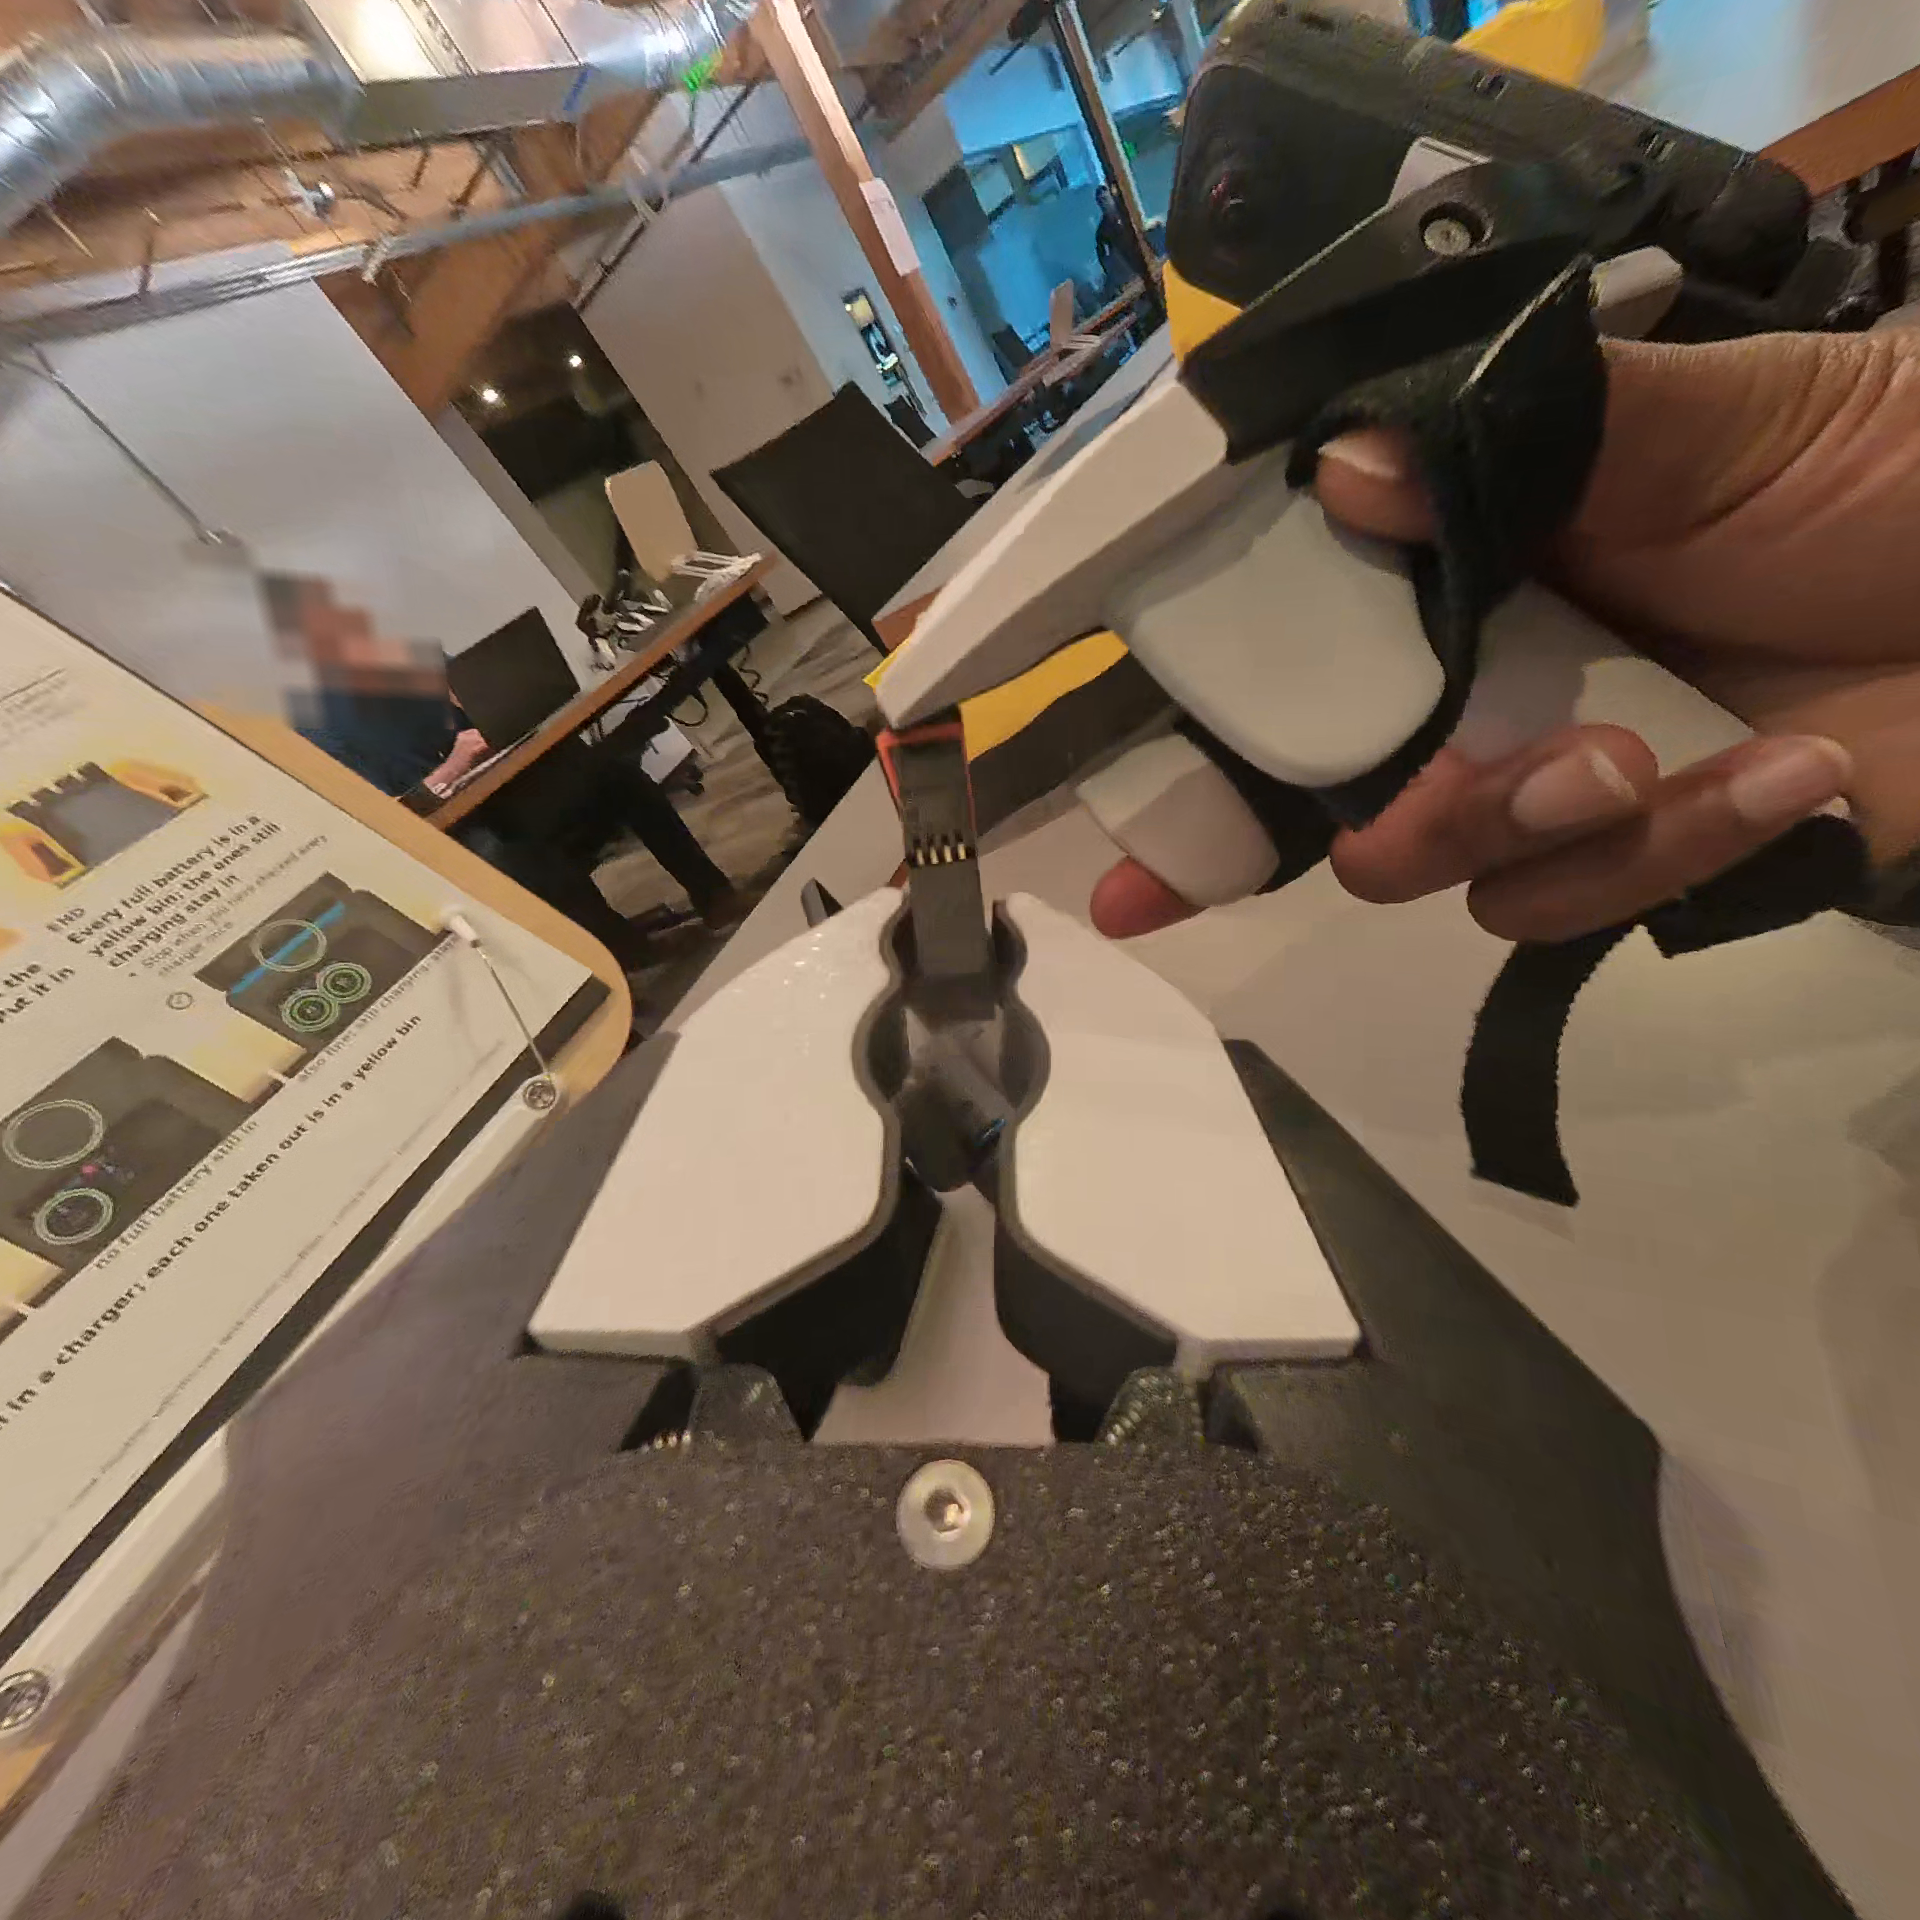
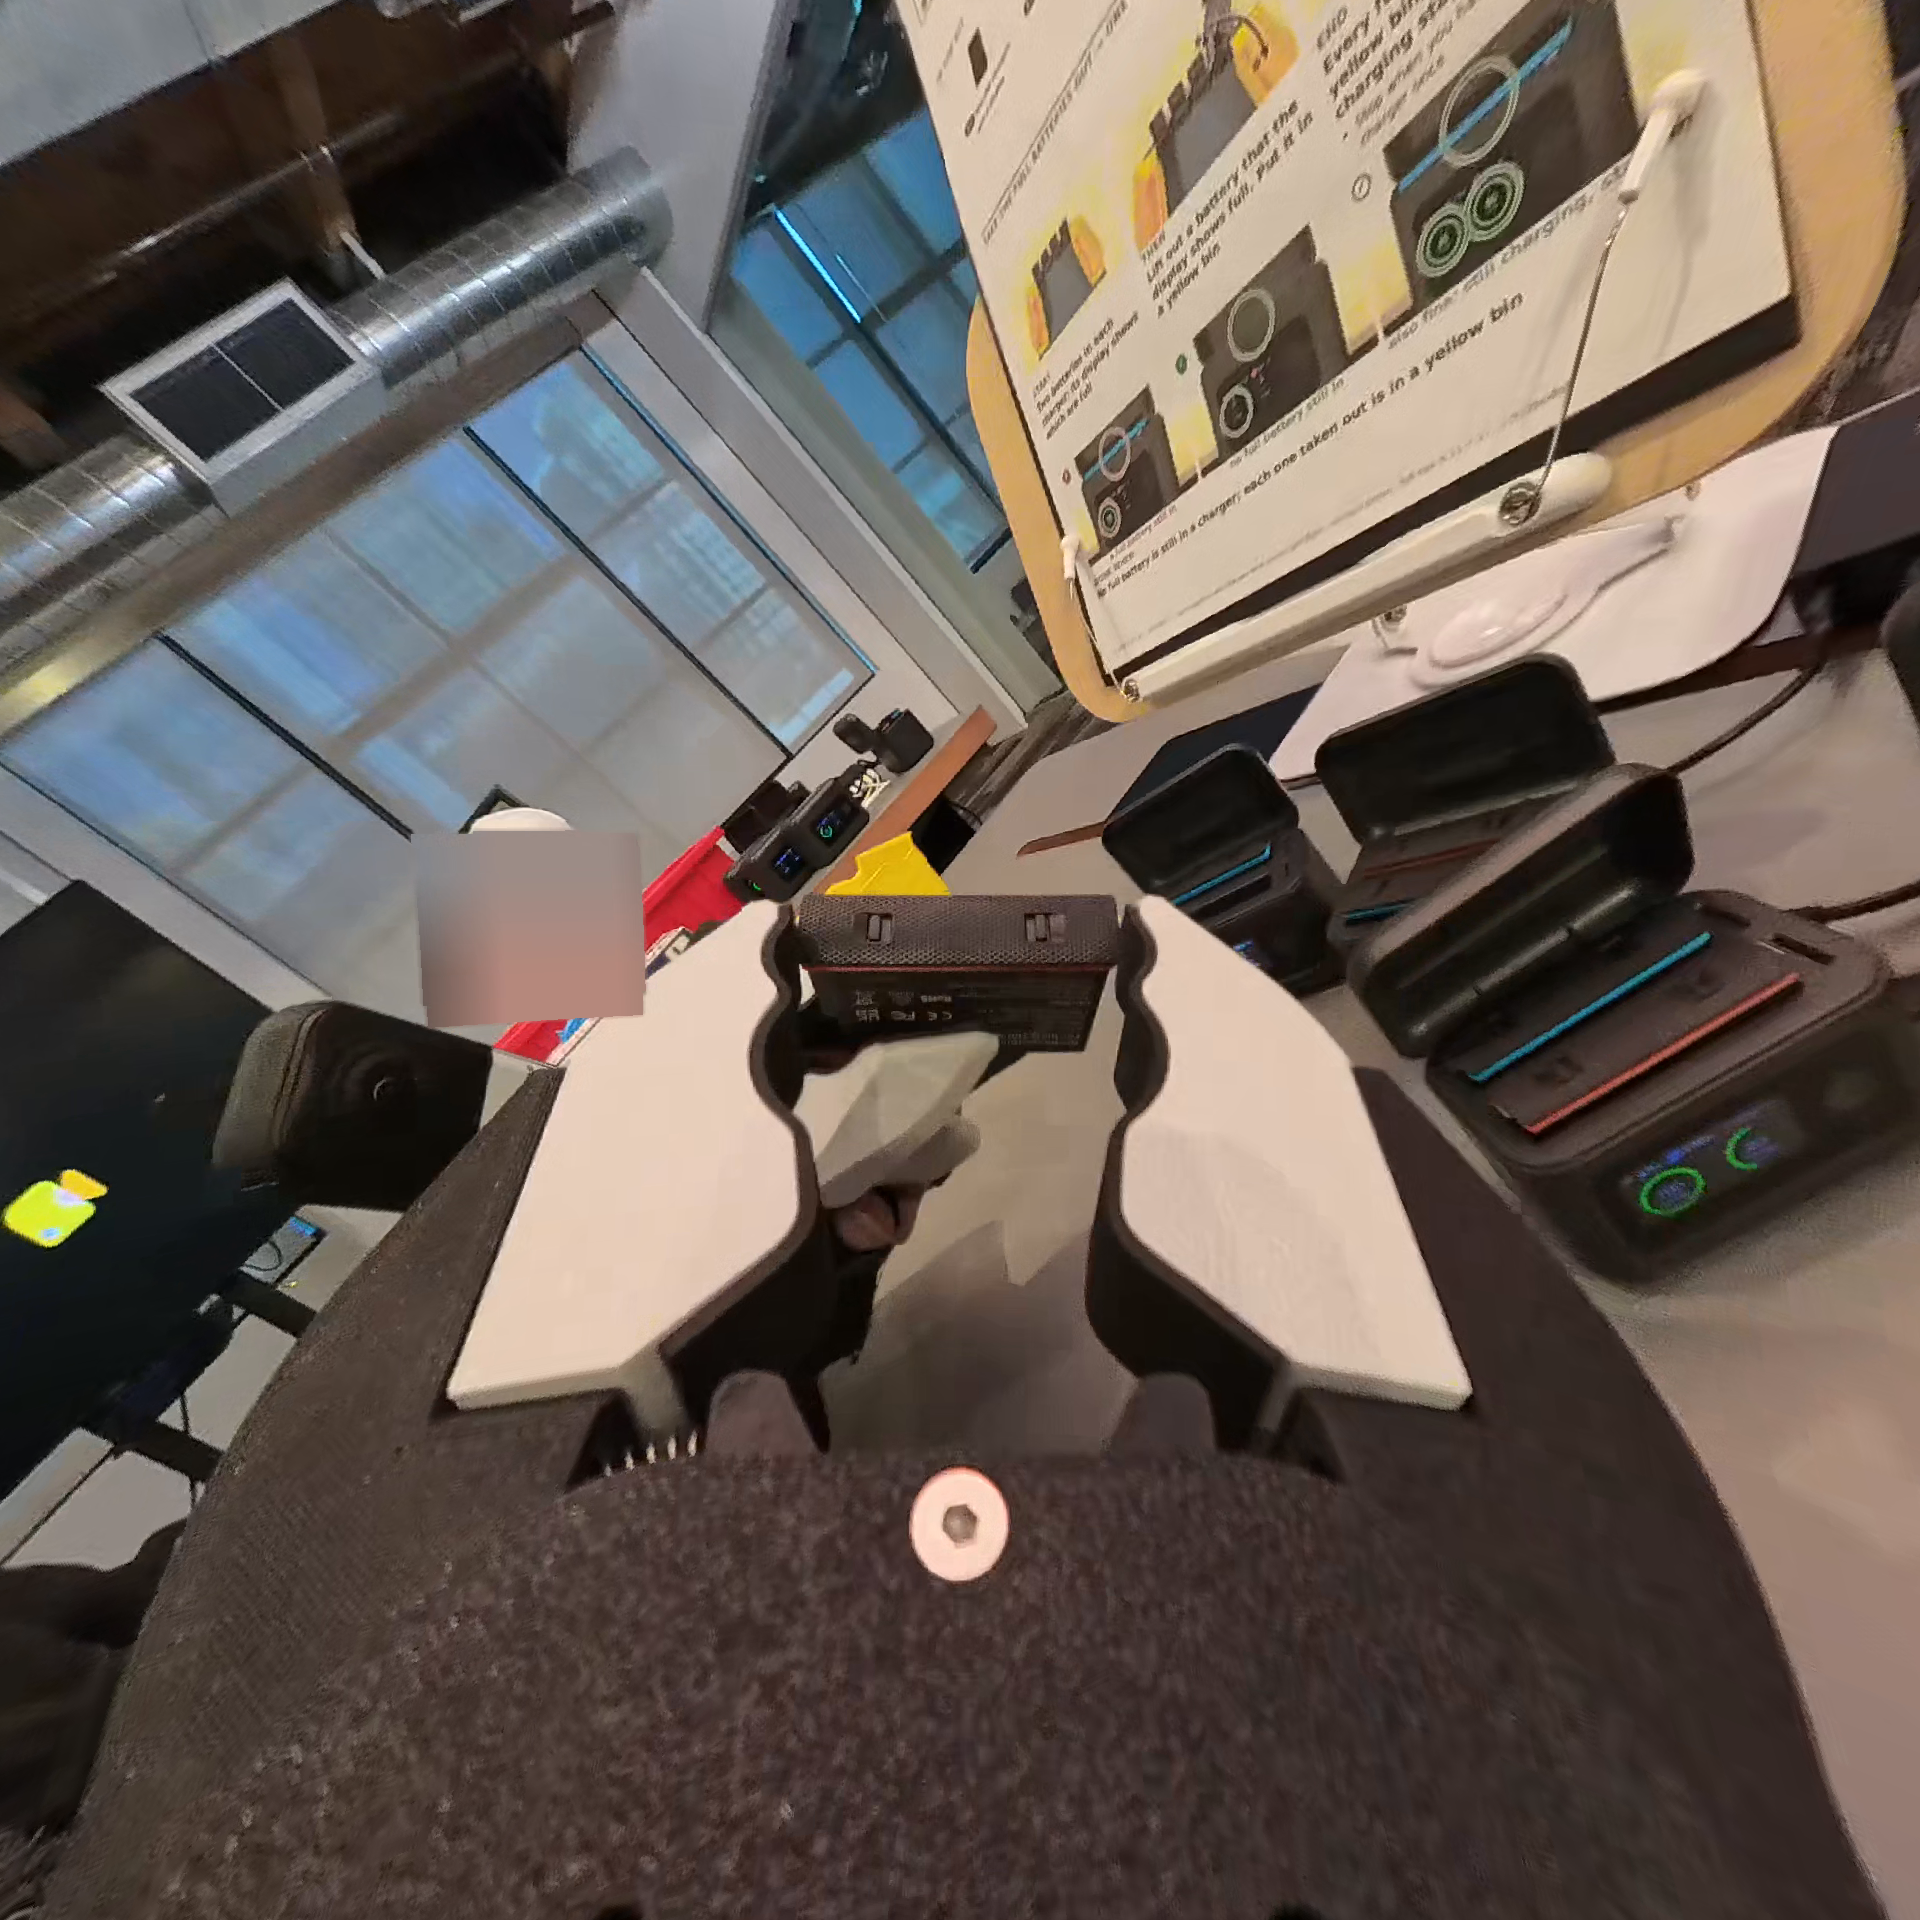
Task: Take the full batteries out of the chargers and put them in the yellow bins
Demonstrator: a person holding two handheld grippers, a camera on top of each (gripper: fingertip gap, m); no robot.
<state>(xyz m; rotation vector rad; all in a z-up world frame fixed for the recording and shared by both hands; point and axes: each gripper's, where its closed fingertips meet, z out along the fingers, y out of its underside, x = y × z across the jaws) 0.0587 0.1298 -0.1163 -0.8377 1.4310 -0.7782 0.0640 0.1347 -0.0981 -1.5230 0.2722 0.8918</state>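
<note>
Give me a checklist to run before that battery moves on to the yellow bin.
1. Grip of the left hand-held gripper on the battery: ok, shut on its lower end.
2. Grip of the right hand-held gripper: ok, tips flank the battery.
3. Single holder for the carry: not ok, both grip it.
4. Battery clear of the chargers: ok, held in the air.
5. Yellow bin in sight: ok, partly hidden.
6. Room in the bin: cannot tell.

Pretty typical open office back there: shiny silver round ductwork (image 1: 156,94) running under an exposed wood-beam ceiling (image 1: 831,156), white walls, and a big grid of blue-tinted glass windows (image 2: 499,623). There's a long wooden desk (image 1: 623,675) with black office chairs (image 1: 842,499) nearby.
</note>
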